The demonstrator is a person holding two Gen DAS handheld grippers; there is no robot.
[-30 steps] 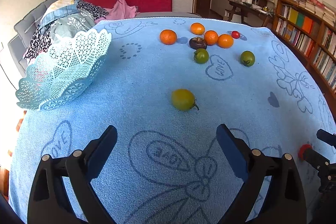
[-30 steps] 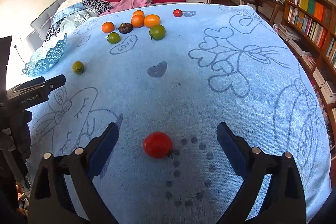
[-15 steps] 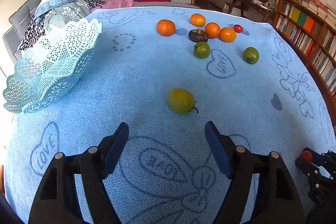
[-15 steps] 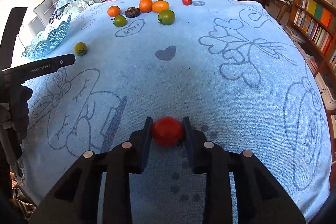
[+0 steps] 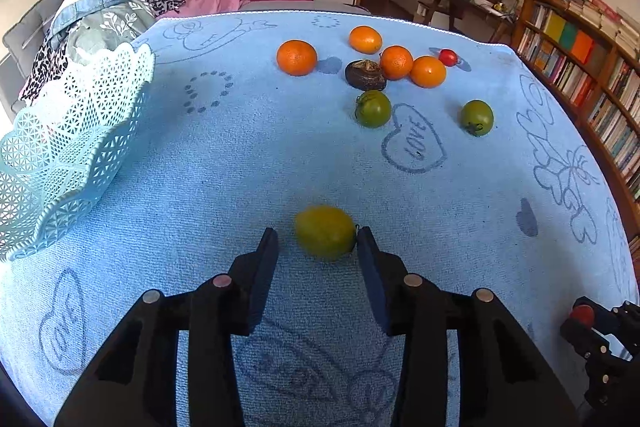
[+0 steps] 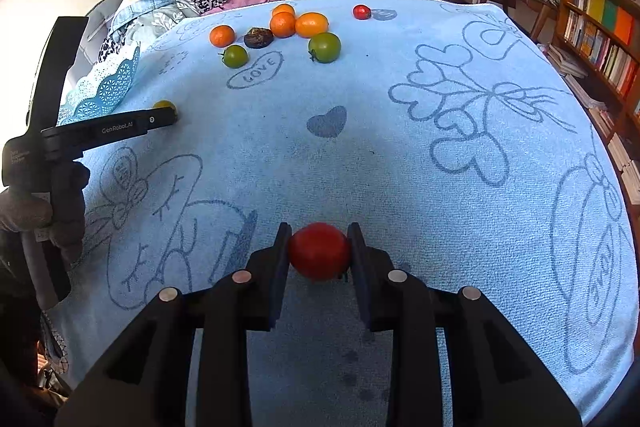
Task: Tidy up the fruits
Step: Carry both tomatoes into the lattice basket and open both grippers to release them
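The right claw [image 6: 319, 251] stood clamped on a red tomato [image 6: 319, 251], both pads pressing its sides just above the blue towel [image 6: 400, 147] covering the tabletop. The left claw [image 5: 317, 251] was apart around a yellow-green fruit [image 5: 325, 231] lying on the towel between its tips: the right pad touched the fruit, while a gap remained at the left pad. The lattice basket [image 5: 68, 147] sat to the left of that claw, the nearer one. The oranges [image 5: 297, 57] and green tomatoes [image 5: 373, 108] lay well beyond, at the far edge.
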